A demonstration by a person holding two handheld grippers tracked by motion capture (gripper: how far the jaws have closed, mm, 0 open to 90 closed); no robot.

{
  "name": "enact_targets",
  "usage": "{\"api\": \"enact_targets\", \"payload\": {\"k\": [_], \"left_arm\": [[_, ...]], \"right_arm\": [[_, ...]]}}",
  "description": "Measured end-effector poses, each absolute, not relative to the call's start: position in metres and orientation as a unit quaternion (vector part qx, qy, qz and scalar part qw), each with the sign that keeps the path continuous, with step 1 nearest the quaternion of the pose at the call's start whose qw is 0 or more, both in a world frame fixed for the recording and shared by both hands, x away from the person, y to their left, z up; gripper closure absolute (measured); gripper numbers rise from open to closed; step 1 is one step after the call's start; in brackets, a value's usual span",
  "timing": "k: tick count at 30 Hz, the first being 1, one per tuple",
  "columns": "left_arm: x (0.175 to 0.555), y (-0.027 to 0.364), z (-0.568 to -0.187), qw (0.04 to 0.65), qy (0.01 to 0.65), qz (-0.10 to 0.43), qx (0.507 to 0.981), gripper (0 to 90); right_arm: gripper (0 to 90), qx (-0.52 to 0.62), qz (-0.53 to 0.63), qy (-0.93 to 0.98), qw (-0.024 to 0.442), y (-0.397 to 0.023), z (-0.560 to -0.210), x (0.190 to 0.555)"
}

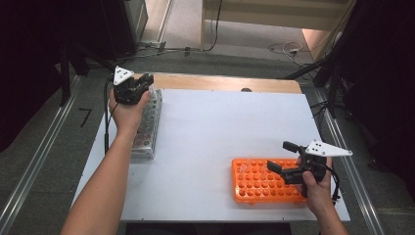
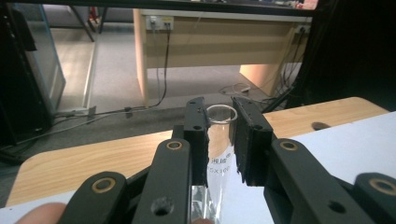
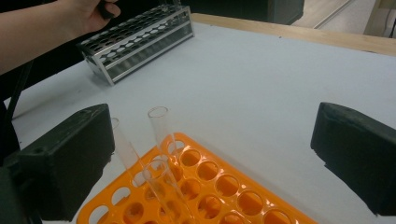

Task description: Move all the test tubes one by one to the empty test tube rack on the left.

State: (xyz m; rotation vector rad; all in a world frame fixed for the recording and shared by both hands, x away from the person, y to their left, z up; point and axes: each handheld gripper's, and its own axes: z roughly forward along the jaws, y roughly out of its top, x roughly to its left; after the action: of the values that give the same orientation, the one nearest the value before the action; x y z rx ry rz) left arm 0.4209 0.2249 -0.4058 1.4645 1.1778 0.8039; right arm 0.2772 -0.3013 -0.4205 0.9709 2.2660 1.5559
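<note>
My left gripper is shut on a clear glass test tube that stands upright between the pads, with its open rim at the jaw tips. In the high view this gripper is over the far end of a metal tube rack at the table's left. My right gripper stands open above the right end of an orange tube rack. In the right gripper view the wide-apart jaws frame that orange rack, where three glass tubes lean in its near corner holes.
The white tabletop lies between the two racks. A wooden strip runs along the far edge. The metal rack and the person's left hand appear far off in the right gripper view. Cables lie on the floor beyond.
</note>
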Motion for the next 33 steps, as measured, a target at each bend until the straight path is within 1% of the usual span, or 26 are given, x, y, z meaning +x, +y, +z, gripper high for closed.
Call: {"api": "enact_targets", "payload": {"k": [5,11,21,33], "left_arm": [[0.428,0.227,-0.412,0.519,0.501,0.339,0.604,75.0],[0.436,0.224,-0.417,0.510,0.506,0.337,0.608,74.9],[0.444,0.223,-0.423,0.476,0.539,0.306,0.624,74.8],[0.445,0.224,-0.425,0.451,0.551,0.274,0.646,74.0]], "right_arm": [[0.0,0.334,0.530,0.771,0.113,-0.303,-0.421,0.278],[0.0,0.335,0.530,0.771,0.112,-0.303,-0.421,0.278],[0.0,0.335,0.531,0.770,0.114,-0.304,-0.421,0.277],[0.0,0.336,0.527,0.772,0.116,-0.304,-0.422,0.278]]}}
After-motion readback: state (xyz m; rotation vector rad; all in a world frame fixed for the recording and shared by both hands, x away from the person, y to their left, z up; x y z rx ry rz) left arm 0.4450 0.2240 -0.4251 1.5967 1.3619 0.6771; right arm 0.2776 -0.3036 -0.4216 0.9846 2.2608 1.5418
